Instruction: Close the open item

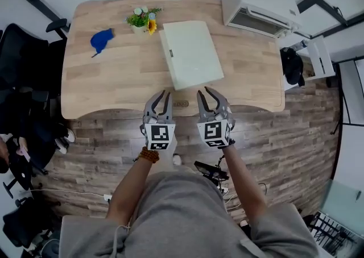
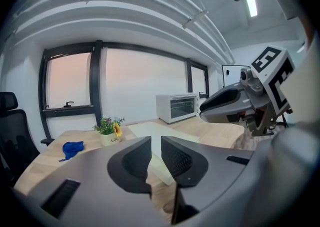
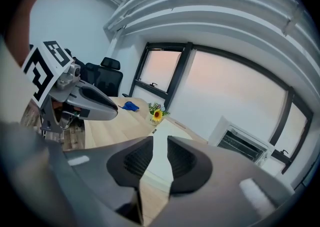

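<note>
A pale, flat rectangular case point(image 1: 192, 53) lies shut in the middle of the wooden table point(image 1: 114, 83), also seen in the left gripper view point(image 2: 150, 129) and the right gripper view point(image 3: 166, 130). A white toaster oven point(image 1: 257, 1) stands at the back right corner; I cannot tell how its door stands. My left gripper point(image 1: 161, 99) hovers at the table's near edge, jaws a narrow gap apart point(image 2: 156, 143), nothing between them. My right gripper point(image 1: 205, 93) is beside it, jaws wider apart point(image 3: 160, 143), empty too. Both point at the case's near end.
A small pot of flowers point(image 1: 145, 21) stands at the back, left of the case. A blue cloth point(image 1: 101, 40) lies at the table's left side. Black office chairs point(image 1: 23, 52) crowd the floor on the left. A white rack point(image 1: 318, 58) stands right of the table.
</note>
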A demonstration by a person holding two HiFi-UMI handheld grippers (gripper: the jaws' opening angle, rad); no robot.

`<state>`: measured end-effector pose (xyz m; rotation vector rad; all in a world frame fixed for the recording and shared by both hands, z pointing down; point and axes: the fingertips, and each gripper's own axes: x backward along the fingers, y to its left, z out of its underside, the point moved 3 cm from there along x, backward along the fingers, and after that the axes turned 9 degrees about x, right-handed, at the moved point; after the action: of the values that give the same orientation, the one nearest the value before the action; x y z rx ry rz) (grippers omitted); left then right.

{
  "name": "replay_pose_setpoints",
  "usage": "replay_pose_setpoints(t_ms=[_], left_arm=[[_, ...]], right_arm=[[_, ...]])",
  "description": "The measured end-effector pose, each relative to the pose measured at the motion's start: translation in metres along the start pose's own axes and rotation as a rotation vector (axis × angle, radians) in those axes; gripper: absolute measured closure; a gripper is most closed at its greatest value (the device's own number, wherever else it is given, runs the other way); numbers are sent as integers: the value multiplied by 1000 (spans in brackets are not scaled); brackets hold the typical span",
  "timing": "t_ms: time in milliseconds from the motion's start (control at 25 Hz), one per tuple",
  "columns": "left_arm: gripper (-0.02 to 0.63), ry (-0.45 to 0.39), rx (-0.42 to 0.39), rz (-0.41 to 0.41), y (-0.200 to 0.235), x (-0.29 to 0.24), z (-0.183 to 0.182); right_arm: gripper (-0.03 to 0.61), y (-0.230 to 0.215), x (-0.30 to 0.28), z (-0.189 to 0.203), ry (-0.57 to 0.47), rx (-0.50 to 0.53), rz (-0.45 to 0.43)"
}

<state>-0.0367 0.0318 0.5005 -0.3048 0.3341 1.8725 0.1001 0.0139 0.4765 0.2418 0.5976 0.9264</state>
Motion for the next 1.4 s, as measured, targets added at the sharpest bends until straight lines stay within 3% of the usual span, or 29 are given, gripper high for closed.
replay_pose_setpoints(t_ms=[160, 400, 800, 1120, 1400], left_arm=[[510, 24, 26, 59, 4, -17, 10], [495, 110, 39, 109, 12, -48, 45], [452, 260, 74, 193, 16, -88, 98], [434, 294, 93, 173, 15, -102, 110], [434, 328, 107, 154, 13, -105, 120]], right_arm=[[479, 2, -18, 8, 14, 17, -21], [451, 19, -46, 30, 51, 125, -87], [412, 54, -78, 64, 103, 436, -194], [403, 72, -97, 91, 103, 598, -243], [407, 75, -107, 100, 102, 608, -217]])
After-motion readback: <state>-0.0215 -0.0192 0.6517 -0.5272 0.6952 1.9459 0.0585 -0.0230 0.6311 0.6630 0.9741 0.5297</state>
